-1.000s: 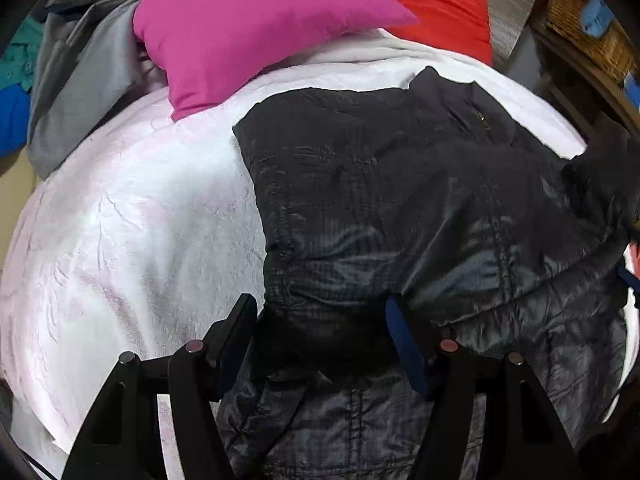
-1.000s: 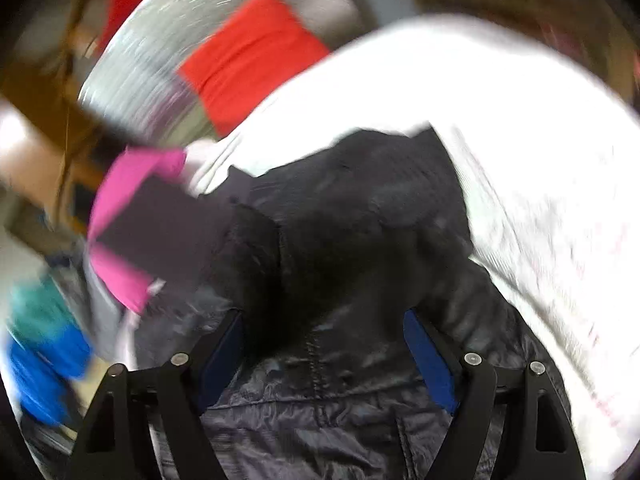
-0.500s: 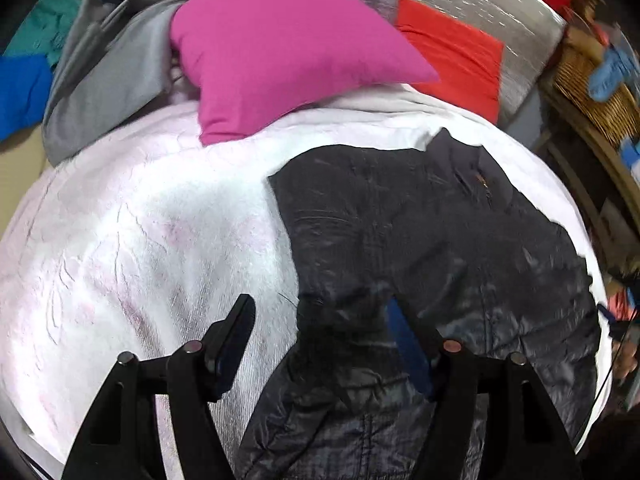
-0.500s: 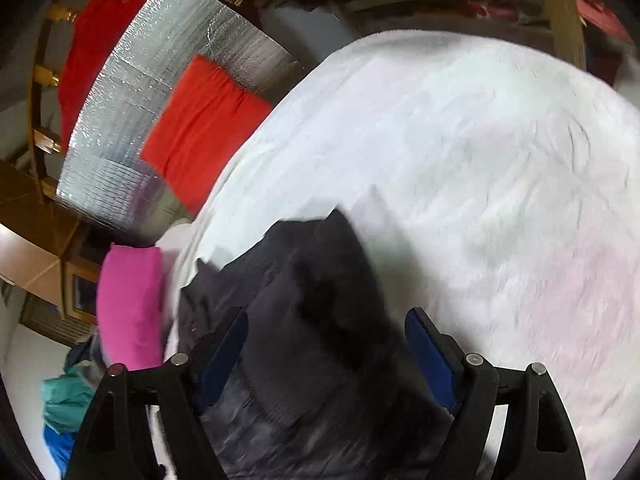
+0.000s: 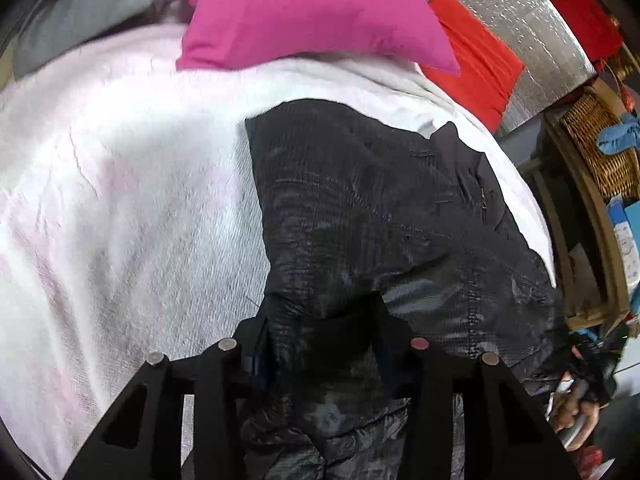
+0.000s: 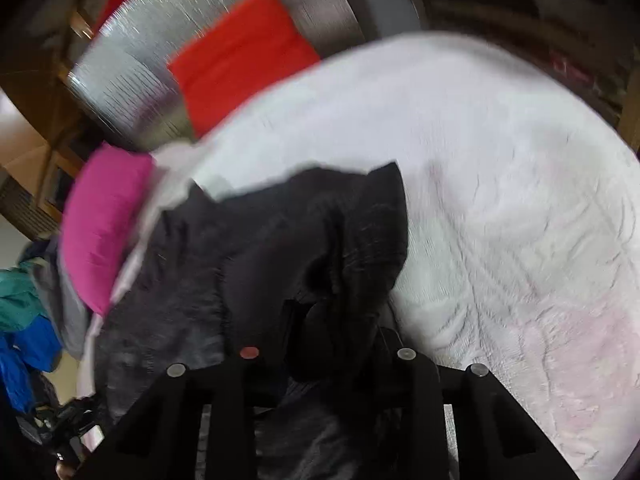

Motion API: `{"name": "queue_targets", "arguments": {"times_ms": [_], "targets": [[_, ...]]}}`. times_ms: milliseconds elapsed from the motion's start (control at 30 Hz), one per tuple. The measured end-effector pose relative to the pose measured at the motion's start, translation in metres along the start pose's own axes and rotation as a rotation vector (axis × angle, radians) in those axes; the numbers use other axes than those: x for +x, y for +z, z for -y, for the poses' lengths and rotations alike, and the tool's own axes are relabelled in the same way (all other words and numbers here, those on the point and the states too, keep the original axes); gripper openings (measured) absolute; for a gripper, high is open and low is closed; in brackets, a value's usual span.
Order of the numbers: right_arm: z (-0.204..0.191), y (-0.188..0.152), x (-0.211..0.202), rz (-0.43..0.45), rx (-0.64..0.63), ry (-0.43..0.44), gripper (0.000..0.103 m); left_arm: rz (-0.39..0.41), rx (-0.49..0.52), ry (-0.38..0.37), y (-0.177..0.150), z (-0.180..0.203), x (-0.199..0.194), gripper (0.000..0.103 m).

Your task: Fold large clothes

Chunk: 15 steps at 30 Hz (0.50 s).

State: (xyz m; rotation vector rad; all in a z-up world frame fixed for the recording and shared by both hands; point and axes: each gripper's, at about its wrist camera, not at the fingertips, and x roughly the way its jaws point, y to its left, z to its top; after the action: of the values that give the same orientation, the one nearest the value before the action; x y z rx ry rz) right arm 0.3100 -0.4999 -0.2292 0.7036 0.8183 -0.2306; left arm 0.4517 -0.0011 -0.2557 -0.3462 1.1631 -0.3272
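Observation:
A black quilted jacket [image 5: 360, 208] lies spread on a white bed cover [image 5: 140, 200]. My left gripper [image 5: 322, 336] is at its near left edge. Its jaws are closing, and a puffy bunch of jacket fills the gap and hides the fingertips. In the right wrist view the jacket [image 6: 280, 232] is rumpled, with a pointed corner standing up. My right gripper [image 6: 336, 332] is closing on a dark fold of it near the right edge, beside the white cover [image 6: 500, 200]. Fabric fills that gap too.
A pink pillow [image 5: 304, 12] and a red cushion [image 5: 472, 60] lie at the head of the bed, against a silver foil mat [image 5: 520, 12]. A wicker basket [image 5: 596, 148] sits on shelves to the right. Grey, teal and blue clothes [image 6: 24, 320] pile up beside the bed.
Both grippers' jaws have narrowed from wide open onto jacket fabric. The left one rolled and moved in along the jacket's edge. The right one swung back from the bare cover over the jacket.

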Motion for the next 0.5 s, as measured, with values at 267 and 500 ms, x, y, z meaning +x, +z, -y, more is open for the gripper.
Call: {"name": "queue_targets", "arguments": {"times_ms": [267,500], "targets": [[0.022,0.007,0.016,-0.117,0.085,0.065,0.061,-0.067,-0.041,0.007,0.008,-0.012,0.009,0.073],[0.033,0.016,0.027,-0.077,0.121,0.07,0.084,-0.033,-0.113,-0.067,0.023,-0.021,0.014,0.076]]}}
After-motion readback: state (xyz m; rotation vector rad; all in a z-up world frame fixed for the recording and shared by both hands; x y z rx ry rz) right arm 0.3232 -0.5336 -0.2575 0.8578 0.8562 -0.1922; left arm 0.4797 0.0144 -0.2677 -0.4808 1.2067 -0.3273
